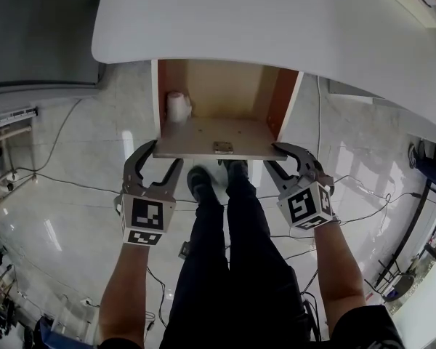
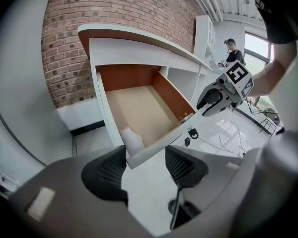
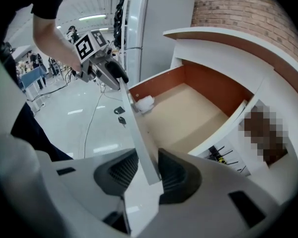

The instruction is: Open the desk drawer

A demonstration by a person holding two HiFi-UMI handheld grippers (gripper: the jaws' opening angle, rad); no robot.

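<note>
Under the white desk top [image 1: 276,27], the wooden drawer [image 1: 211,133] stands pulled out, with a small lock plate [image 1: 223,147] on its front. A white roll [image 1: 178,107] lies in its back left corner. My left gripper [image 1: 155,167] is at the front's left corner [image 2: 131,158], which sits between wide open jaws. My right gripper [image 1: 282,162] is at the right corner, shut on the white front panel [image 3: 141,133]; the panel's edge runs between its pads [image 3: 176,175]. Each gripper shows in the other's view: right gripper [image 2: 211,100], left gripper [image 3: 111,73].
The person's legs and shoes [image 1: 225,217] stand just below the drawer front. Keys [image 3: 120,119] hang from the drawer's front. Cables [image 1: 73,184] trail over the glossy floor. A brick wall [image 2: 89,24] is behind the desk, and people [image 2: 232,53] stand far off.
</note>
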